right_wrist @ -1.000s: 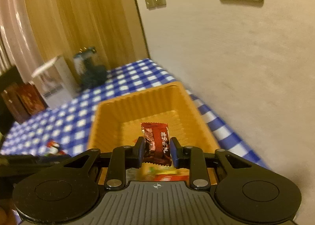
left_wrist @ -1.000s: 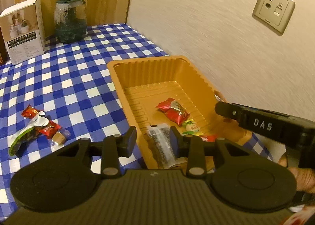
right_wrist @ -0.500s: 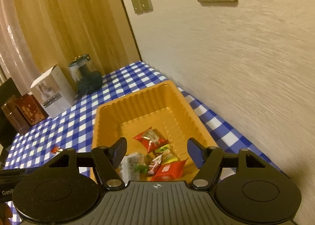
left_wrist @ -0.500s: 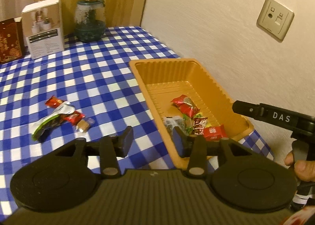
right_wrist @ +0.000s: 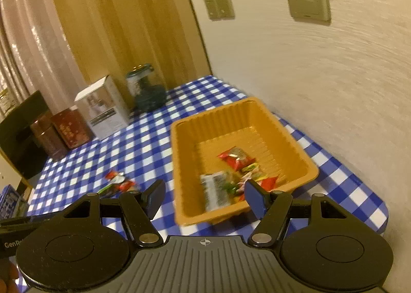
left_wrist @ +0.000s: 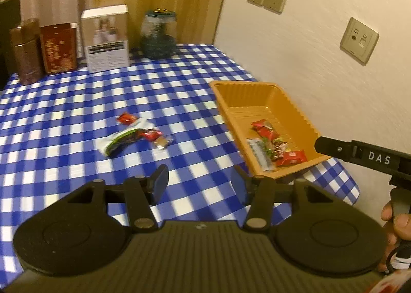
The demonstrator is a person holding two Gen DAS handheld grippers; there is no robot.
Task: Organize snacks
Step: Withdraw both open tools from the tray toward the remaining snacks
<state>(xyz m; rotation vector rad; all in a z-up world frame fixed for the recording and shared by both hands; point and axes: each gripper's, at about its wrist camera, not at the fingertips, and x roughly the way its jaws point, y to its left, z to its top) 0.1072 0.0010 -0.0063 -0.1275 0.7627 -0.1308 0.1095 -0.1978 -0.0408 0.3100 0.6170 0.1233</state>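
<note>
An orange tray stands on the blue checked tablecloth by the wall, holding several wrapped snacks. A small pile of snacks lies on the cloth left of the tray. My left gripper is open and empty, above the cloth between pile and tray. My right gripper is open and empty, above the tray's near end; its finger shows at the right of the left wrist view.
At the back of the table stand a white box, a glass jar and two dark red-brown boxes. The wall with sockets runs along the right. The table's corner is near the tray.
My right gripper opened and let the dark red candy fall into the tray, then drew back. My left gripper pulled back and turned left, bringing the pile more into view.
</note>
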